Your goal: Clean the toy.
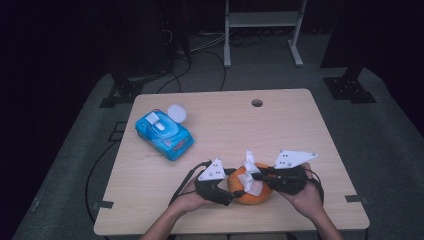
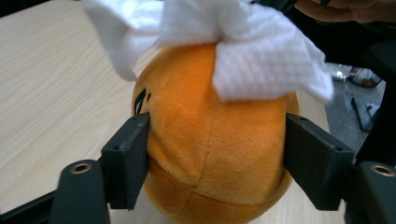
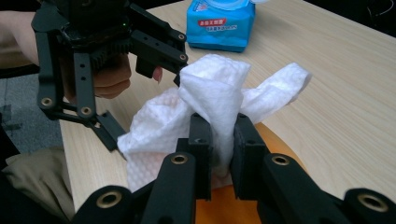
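1. We work at a pale wooden table (image 1: 150, 210) with a small round hole (image 1: 257, 103) near its far edge.
2. On the far left lies a blue wet-wipe pack (image 1: 164, 133), its top flap open, with a white sheet showing in the opening and a white round lid (image 1: 176, 113) touching its far side; it sits well apart from our hands.
3. At the near middle rests an orange plush toy (image 1: 250, 194), and nothing stands between it and the pack.
4. Our left gripper (image 1: 235, 194) grasps the toy, its jaws pressed against the two sides of the plush body.
5. Our right gripper (image 1: 256, 176) is clenched on a white wipe (image 3: 219, 100), which lies draped over the top of the toy, its loose ends sticking up.
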Tool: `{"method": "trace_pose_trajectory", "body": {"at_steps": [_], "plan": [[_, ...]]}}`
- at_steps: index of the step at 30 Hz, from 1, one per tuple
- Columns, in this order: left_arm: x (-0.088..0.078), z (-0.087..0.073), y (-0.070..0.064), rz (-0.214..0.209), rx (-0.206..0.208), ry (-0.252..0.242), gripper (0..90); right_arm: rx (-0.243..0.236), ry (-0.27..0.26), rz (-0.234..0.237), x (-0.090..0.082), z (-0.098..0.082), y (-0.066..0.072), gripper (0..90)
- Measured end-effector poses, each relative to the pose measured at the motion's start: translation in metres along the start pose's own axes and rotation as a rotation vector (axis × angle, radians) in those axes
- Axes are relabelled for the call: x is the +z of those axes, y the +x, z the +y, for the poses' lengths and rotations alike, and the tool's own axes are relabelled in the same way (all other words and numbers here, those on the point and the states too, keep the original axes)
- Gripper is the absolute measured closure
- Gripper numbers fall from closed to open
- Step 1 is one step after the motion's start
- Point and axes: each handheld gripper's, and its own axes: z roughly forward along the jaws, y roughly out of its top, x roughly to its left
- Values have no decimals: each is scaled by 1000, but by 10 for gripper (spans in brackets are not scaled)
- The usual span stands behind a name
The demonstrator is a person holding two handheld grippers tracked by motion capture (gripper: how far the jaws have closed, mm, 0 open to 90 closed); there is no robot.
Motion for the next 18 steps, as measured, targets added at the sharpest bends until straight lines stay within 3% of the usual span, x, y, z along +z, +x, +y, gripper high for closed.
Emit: {"method": "trace_pose_trajectory", "body": {"at_steps": [4, 6, 10, 12, 15, 16, 18], "plan": [[2, 3, -9, 6, 73, 22, 317, -57, 15, 27, 10, 7, 17, 796], [0, 1, -8, 6, 68, 19, 332, -84, 34, 14, 11, 9, 20, 798], [-2, -2, -5, 1, 62, 21, 342, -48, 22, -10, 3, 6, 8, 798], [0, 0, -6, -3, 71, 13, 341, 19, 6, -21, -5, 0, -4, 798], [2, 0, -8, -5, 87, 16, 339, 17, 0, -3, -2, -1, 0, 797], [1, -1, -8, -5, 88, 18, 339, 8, 2, 39, 3, 1, 6, 797], [0, -2, -7, -4, 89, 19, 340, -3, 11, 53, 7, 3, 7, 797]]}}
